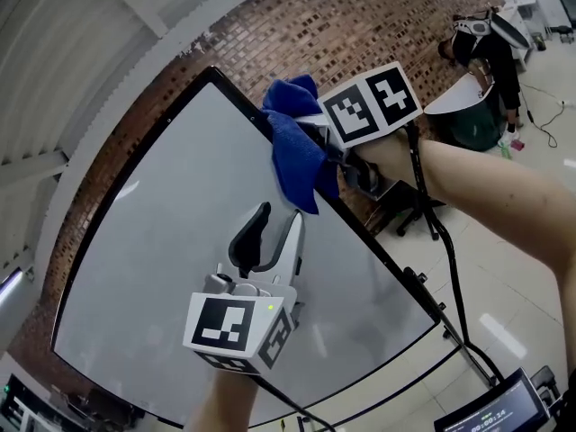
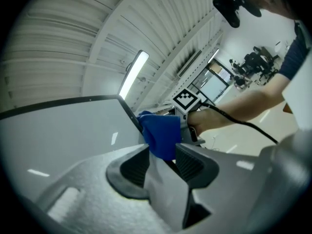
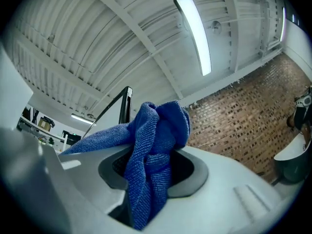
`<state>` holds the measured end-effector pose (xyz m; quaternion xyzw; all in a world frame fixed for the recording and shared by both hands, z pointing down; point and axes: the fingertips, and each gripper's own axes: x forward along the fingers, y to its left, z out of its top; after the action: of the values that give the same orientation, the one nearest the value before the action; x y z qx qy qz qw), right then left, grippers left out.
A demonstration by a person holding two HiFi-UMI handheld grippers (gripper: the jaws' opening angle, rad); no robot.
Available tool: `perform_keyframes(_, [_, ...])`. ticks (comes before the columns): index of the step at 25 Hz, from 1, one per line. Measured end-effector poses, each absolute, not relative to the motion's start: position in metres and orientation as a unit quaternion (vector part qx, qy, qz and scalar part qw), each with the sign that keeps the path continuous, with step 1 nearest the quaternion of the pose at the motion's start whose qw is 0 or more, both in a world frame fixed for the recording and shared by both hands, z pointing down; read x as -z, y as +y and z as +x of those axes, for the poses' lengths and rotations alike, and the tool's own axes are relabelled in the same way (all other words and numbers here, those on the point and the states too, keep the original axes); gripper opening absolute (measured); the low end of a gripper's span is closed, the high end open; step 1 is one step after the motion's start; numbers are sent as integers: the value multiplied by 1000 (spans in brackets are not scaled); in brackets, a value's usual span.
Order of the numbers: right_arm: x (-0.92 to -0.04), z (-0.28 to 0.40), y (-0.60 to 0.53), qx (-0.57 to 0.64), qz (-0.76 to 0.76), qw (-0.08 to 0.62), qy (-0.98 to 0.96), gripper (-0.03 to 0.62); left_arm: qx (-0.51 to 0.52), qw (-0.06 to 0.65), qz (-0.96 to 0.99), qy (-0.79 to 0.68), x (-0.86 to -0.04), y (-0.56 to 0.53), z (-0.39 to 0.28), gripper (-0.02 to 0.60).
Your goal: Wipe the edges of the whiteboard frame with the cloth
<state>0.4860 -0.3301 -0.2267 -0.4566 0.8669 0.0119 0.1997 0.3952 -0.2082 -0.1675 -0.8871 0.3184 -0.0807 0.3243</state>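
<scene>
The white whiteboard panel (image 1: 180,241) in its thin black frame (image 1: 215,71) fills your left side. Your left gripper (image 1: 277,228) hangs in front of the panel, jaws apart with nothing pinched. Further right, the blue terry cloth (image 1: 297,151) drapes over the frame's right-hand edge just below the top corner, clamped in your right gripper (image 1: 335,162). You look to be on the wiping stroke for that edge. Next, you probably need to draw the cloth down along it, pressing onto the frame without loosening the clamp.
</scene>
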Motion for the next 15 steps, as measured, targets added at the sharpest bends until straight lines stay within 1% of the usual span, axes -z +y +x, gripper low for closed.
perform_keyframes(4, [196,481,-333,12,-444,201,873,146,91,314,-894,306,151,-207,404,167])
perform_keyframes(8, [168,481,-334,16,-433,191,881,144,89,305,-900,297,131,-207,415,167])
perform_keyframes(15, [108,479,-330,34,-437,174,882,144,115,290,-907,284,87,-208,431,160])
